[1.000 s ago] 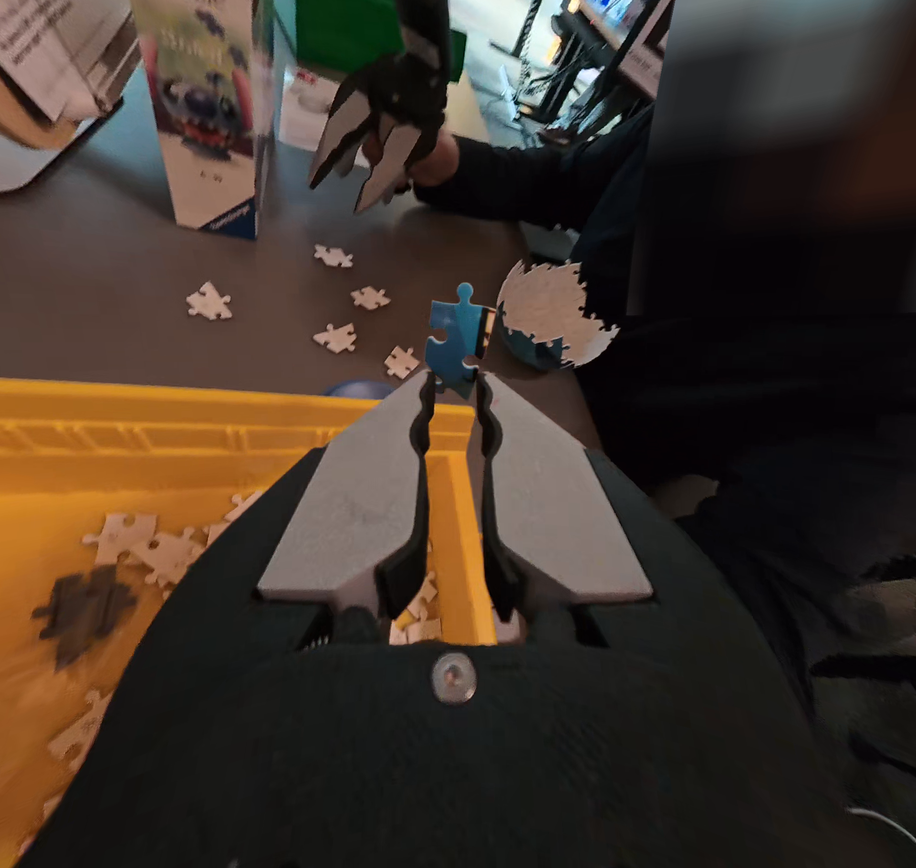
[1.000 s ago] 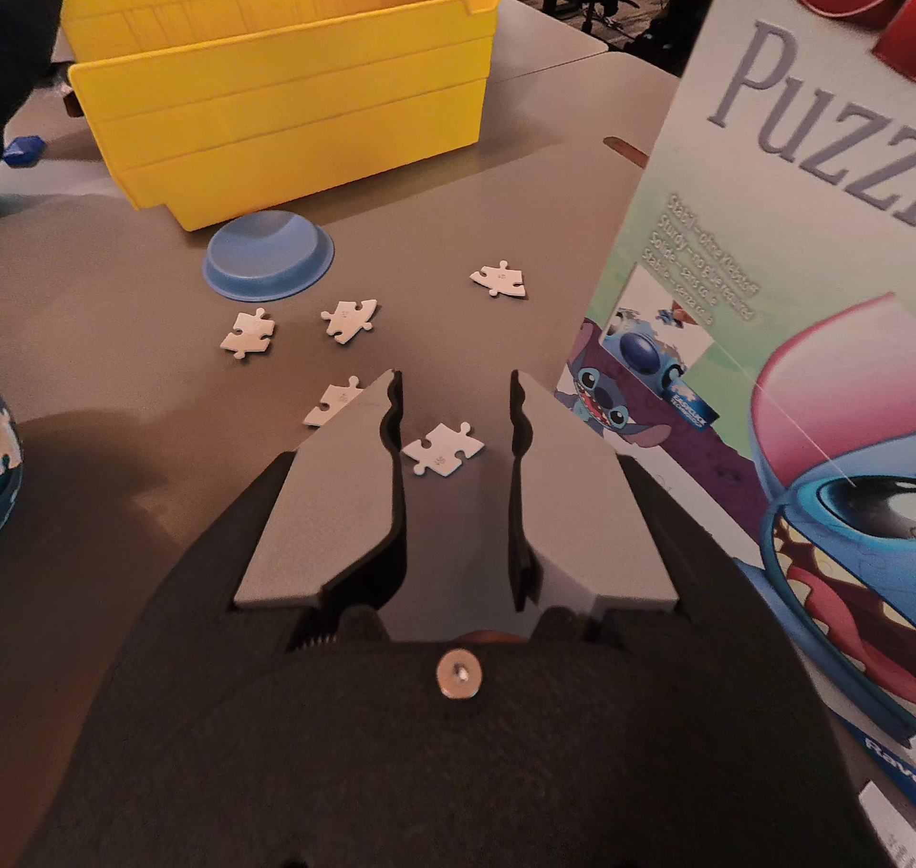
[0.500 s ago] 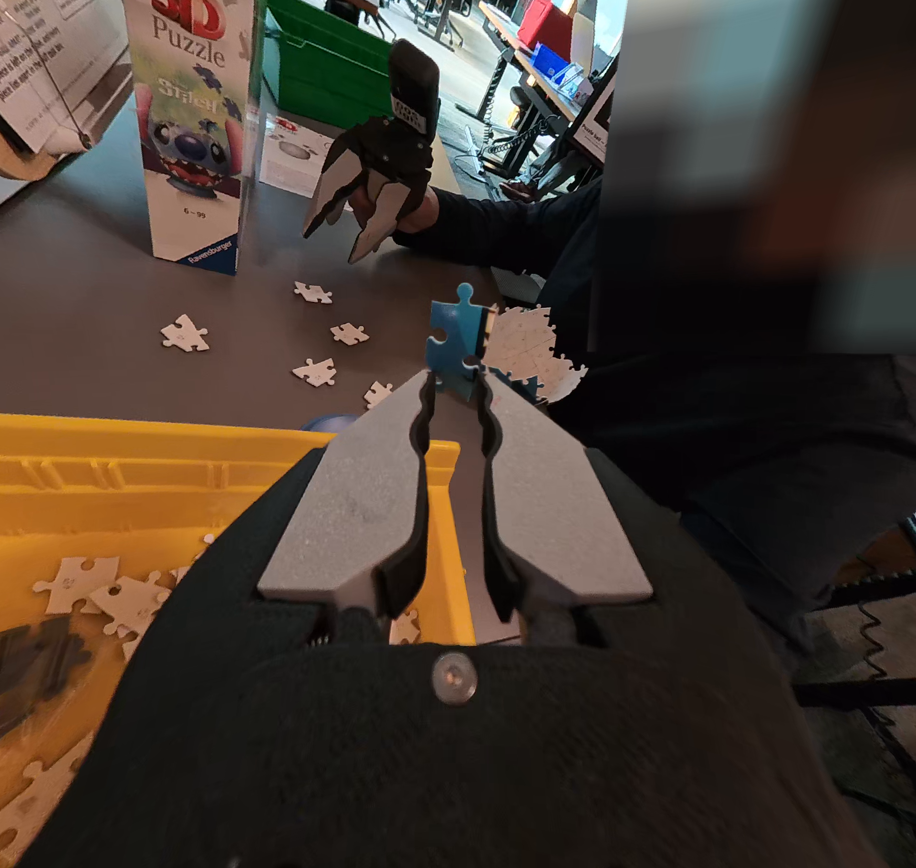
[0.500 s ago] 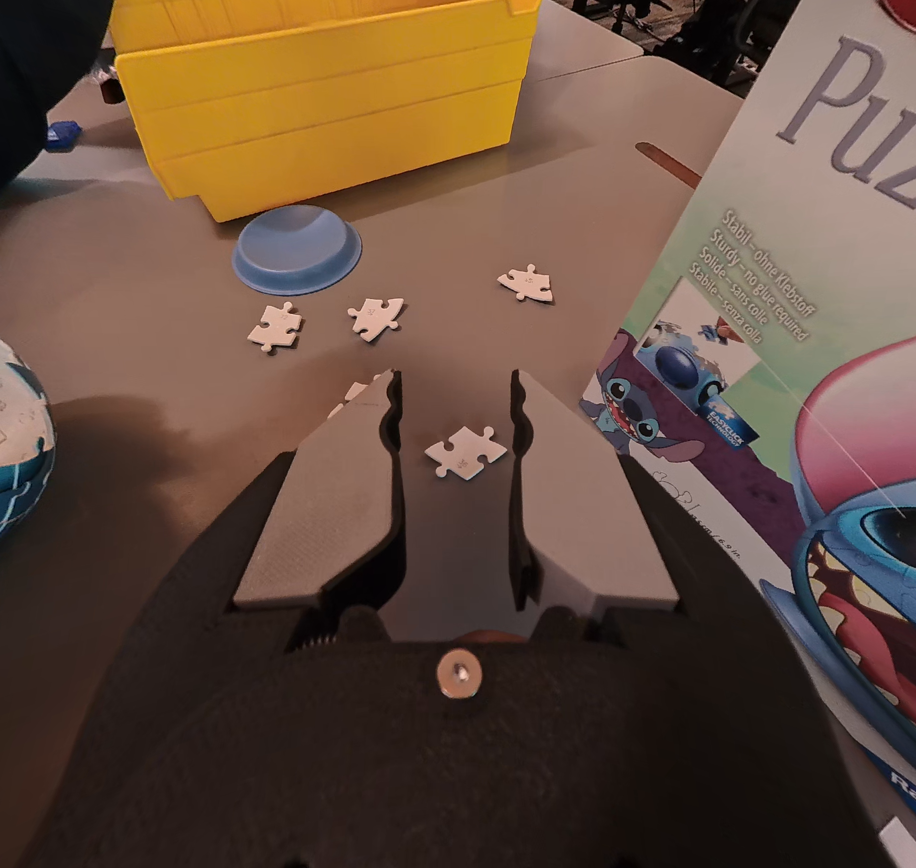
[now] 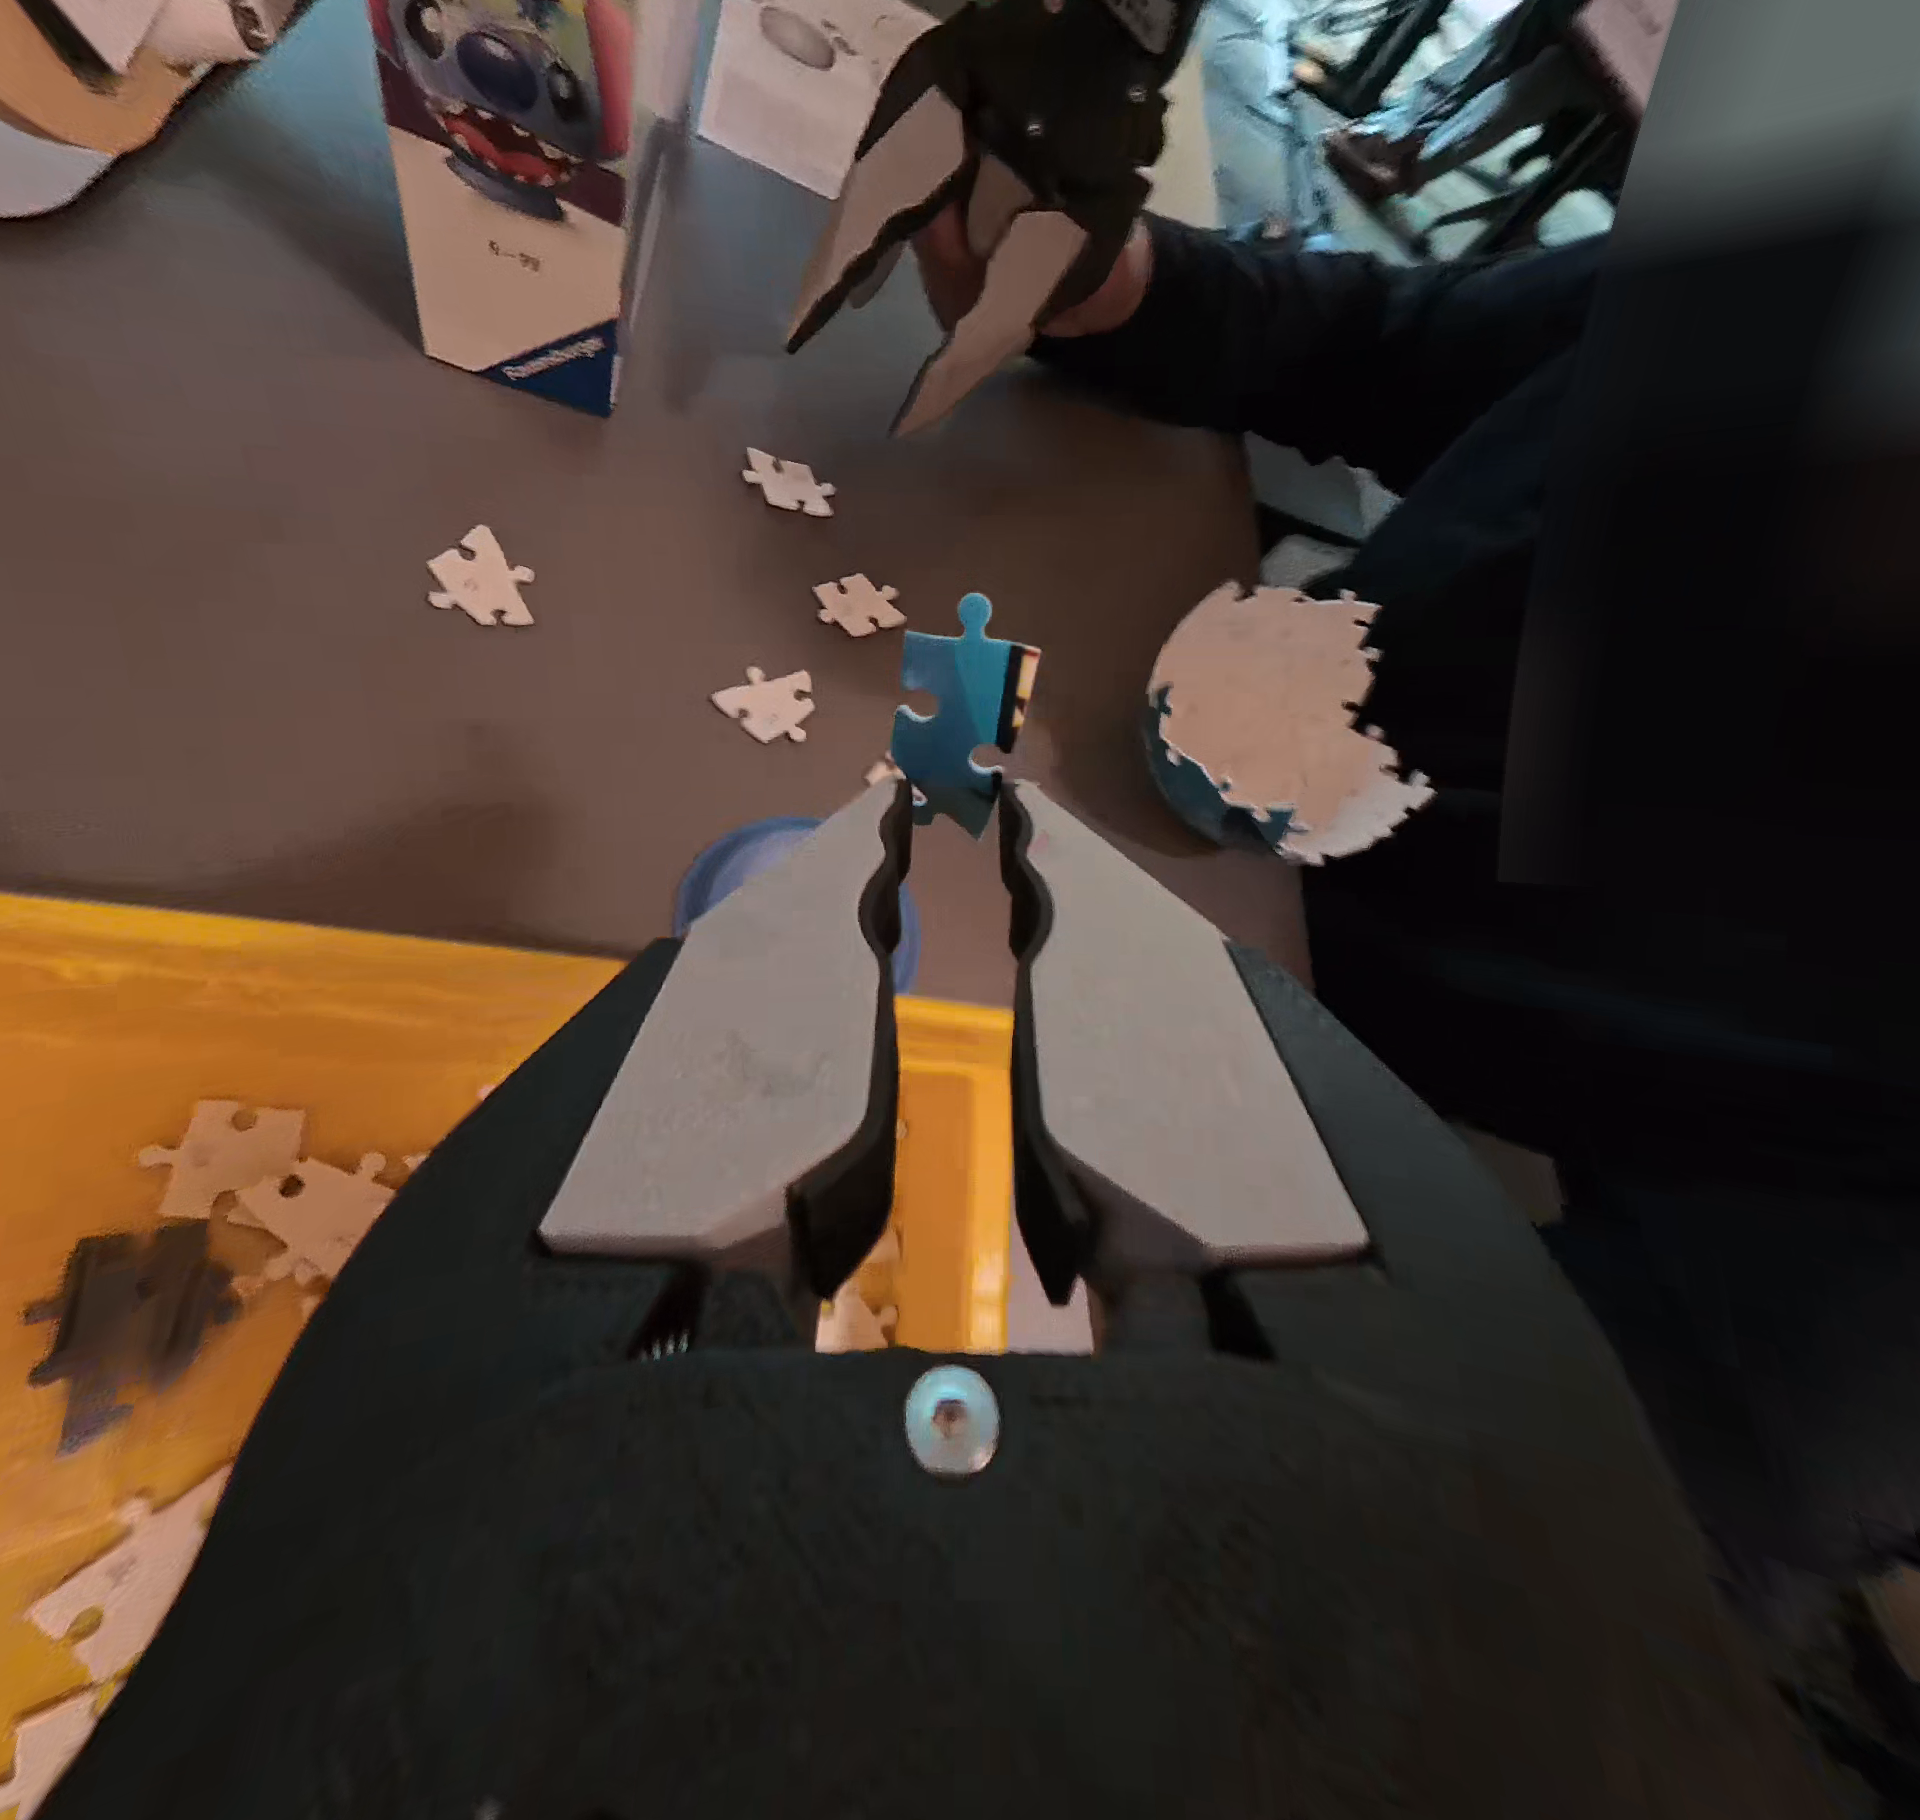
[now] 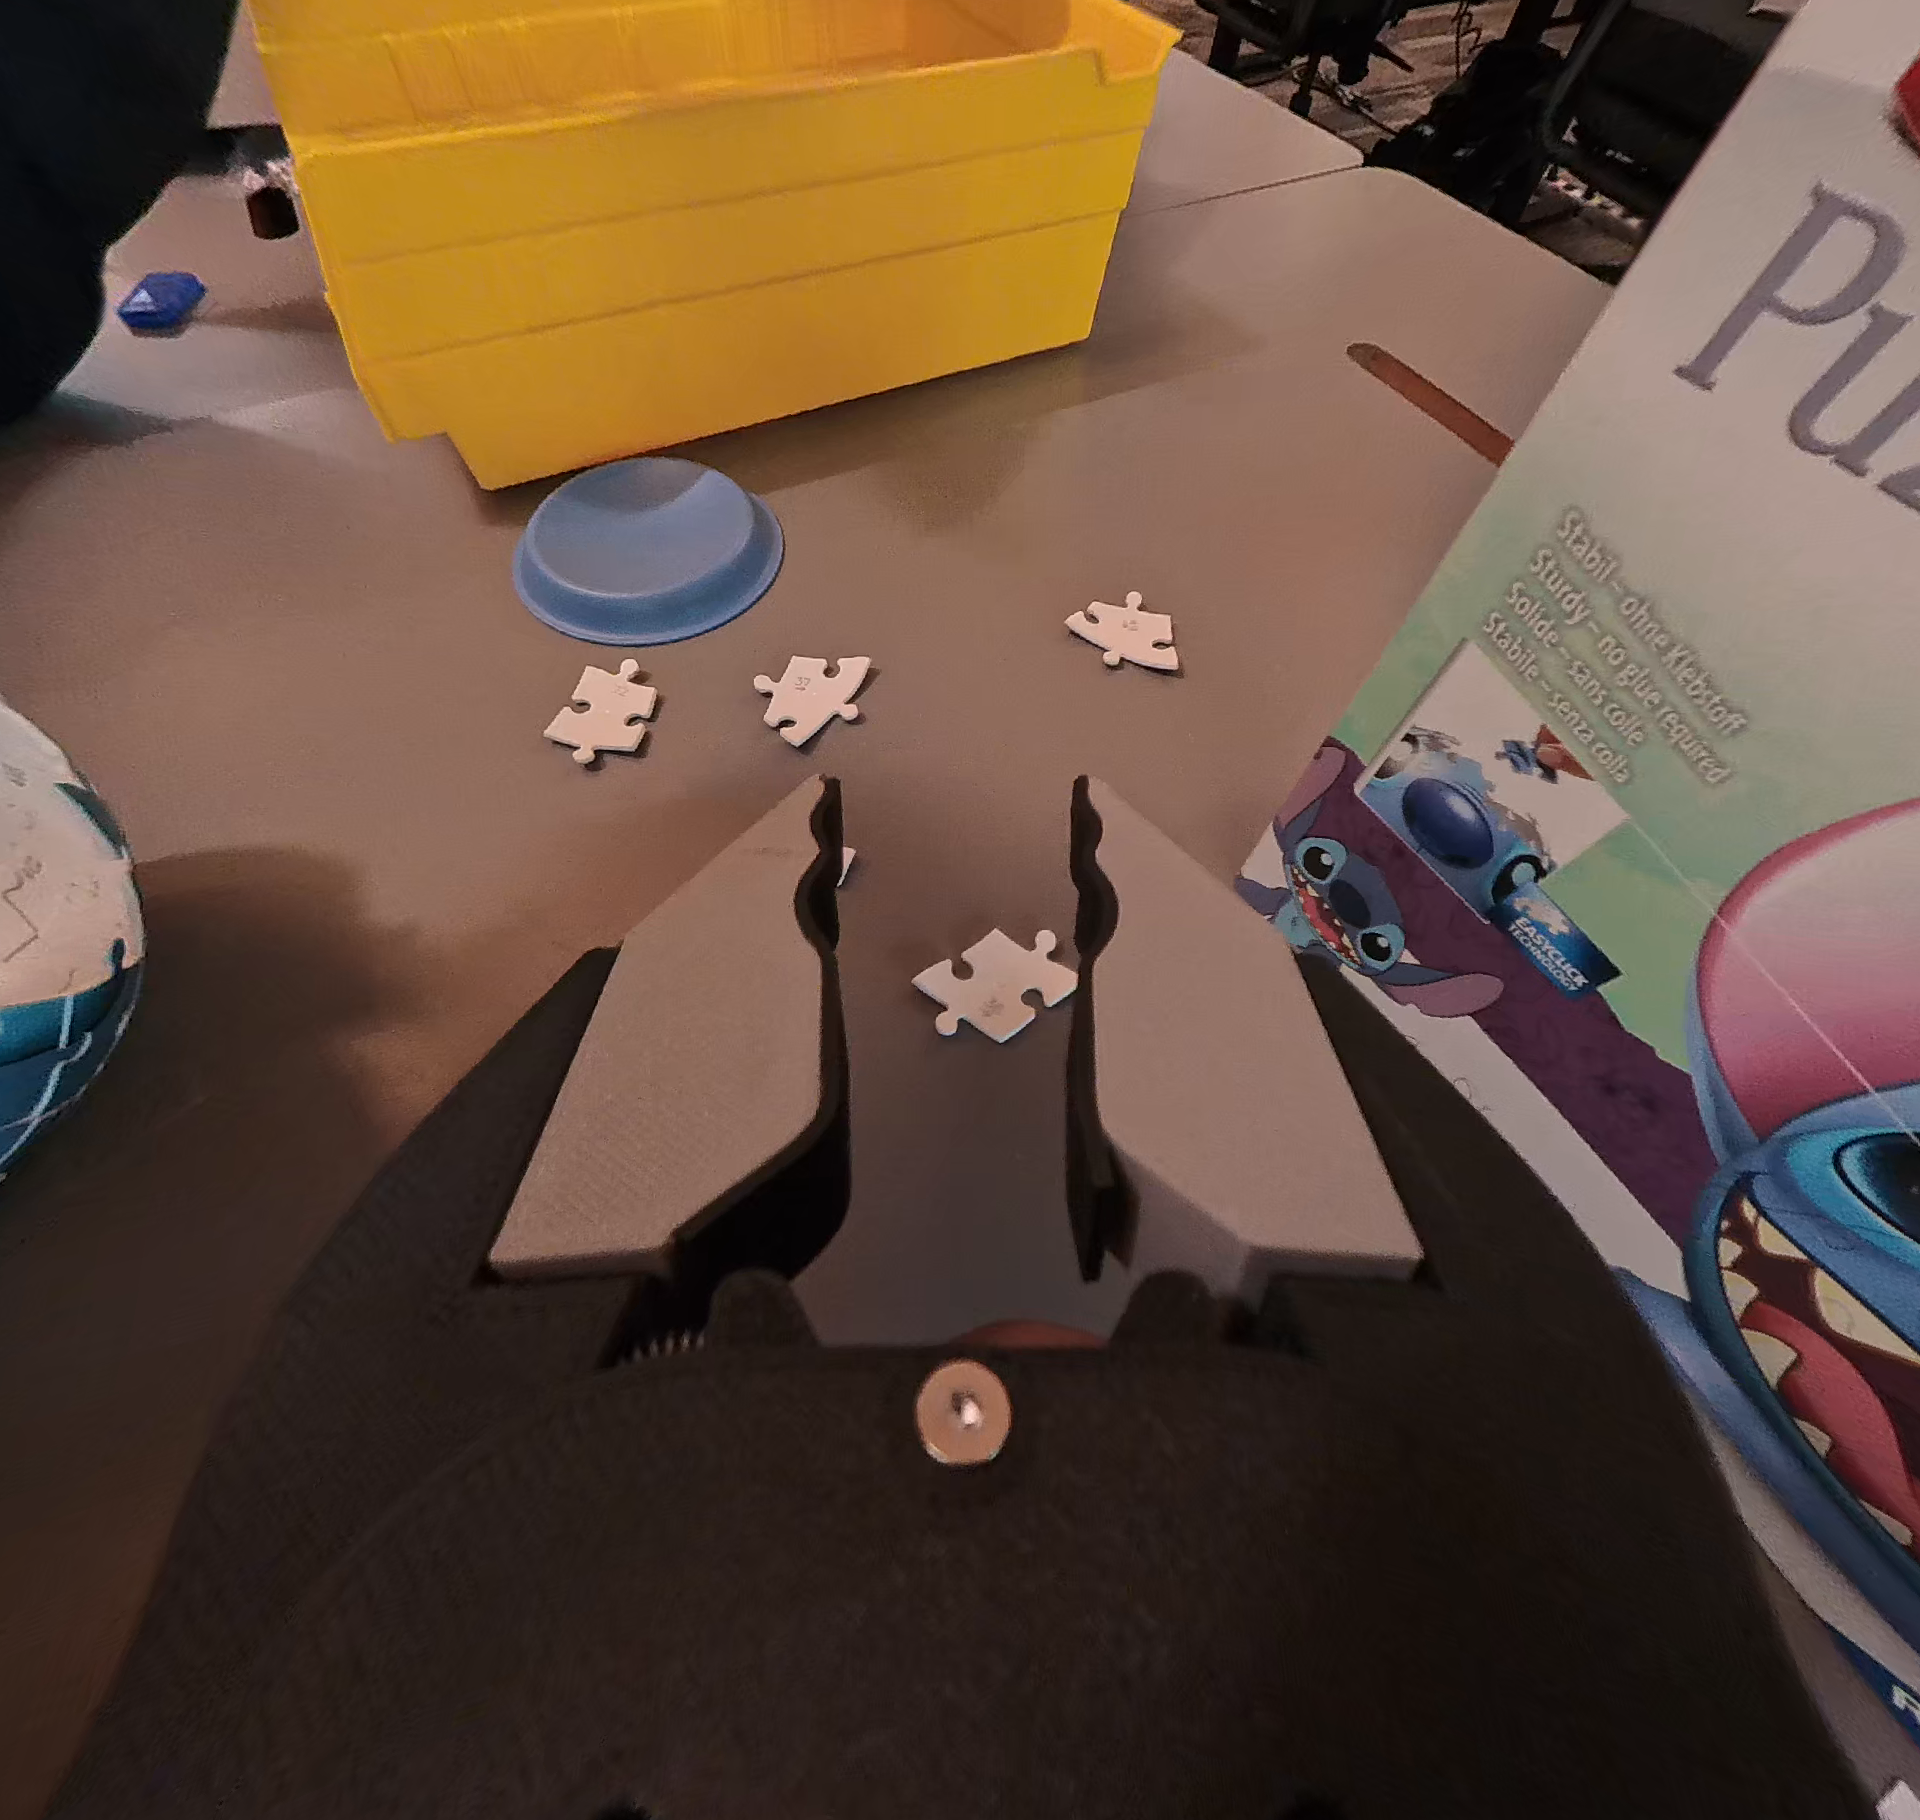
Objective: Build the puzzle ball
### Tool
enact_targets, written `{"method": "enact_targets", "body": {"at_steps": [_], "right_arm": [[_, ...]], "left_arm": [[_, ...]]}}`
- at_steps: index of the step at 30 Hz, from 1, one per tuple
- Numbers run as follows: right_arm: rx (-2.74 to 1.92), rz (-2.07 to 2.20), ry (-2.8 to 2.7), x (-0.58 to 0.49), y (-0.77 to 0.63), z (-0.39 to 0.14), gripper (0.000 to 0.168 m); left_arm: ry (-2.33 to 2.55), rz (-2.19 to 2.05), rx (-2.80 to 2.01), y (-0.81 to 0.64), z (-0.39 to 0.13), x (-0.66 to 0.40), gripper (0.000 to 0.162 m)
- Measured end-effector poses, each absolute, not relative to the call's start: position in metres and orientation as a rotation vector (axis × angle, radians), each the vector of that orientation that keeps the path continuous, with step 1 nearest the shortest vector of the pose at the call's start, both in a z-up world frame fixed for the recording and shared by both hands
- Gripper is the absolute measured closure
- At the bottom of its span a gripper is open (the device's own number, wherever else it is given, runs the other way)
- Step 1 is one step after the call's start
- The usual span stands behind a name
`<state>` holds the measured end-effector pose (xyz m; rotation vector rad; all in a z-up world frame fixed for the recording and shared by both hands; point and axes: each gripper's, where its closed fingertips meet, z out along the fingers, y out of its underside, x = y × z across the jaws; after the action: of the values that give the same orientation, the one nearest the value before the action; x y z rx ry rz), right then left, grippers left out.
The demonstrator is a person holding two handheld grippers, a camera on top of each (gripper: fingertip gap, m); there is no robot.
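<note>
While the left claw [image 5: 954, 791] pinches a blue puzzle piece [image 5: 961, 716] upright at its very tips, the half-built puzzle ball [image 5: 1283, 726] rests on the grey bench [image 5: 260, 627] just to the right of that piece, its white inner side facing up and a blue rim showing underneath. In the right wrist view the ball [image 6: 57, 939] sits at the left edge, well apart from the right claw [image 6: 948, 794].

That right claw stands wide, holding nothing, and hangs above the bench with one loose white piece [image 6: 995, 983] lying flat between its fingers, nearer the right one. Beyond the ball, toward the yellow bin [image 6: 717, 212], three more white pieces [image 6: 812, 698] lie scattered face down, and a round blue stand [image 6: 649, 549] sits just in front of the bin's wall. In the left wrist view the bin [image 5: 312, 1001] is below the left claw and holds further white pieces. Farthest from the ball, a tall puzzle box [image 5: 509, 139] stands upright on the bench, close to the right claw's right side.
</note>
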<state>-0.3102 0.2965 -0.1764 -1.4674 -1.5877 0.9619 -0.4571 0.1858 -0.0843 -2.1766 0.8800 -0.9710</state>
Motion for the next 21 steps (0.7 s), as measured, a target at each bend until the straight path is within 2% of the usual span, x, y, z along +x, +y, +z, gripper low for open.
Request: {"method": "enact_targets", "body": {"at_steps": [4, 10, 15, 21], "right_arm": [[-1.465, 0.959, -1.560, -0.306, 0.301, -0.171, 0.127], [-1.460, 0.942, -1.545, -0.301, 0.306, -0.168, 0.127], [-1.470, 0.938, -1.547, -0.300, 0.309, -0.169, 0.127], [-1.469, 0.972, -1.583, -0.302, 0.301, -0.173, 0.127]], "left_arm": [[0.806, -0.794, -2.296, 0.223, -0.108, -0.417, 0.147], [0.822, -0.373, -2.498, 0.259, -0.173, -0.403, 0.148], [0.975, -0.209, -2.461, 0.257, -0.184, -0.390, 0.143], [0.852, -0.306, -2.413, 0.259, -0.159, -0.399, 0.131]]}}
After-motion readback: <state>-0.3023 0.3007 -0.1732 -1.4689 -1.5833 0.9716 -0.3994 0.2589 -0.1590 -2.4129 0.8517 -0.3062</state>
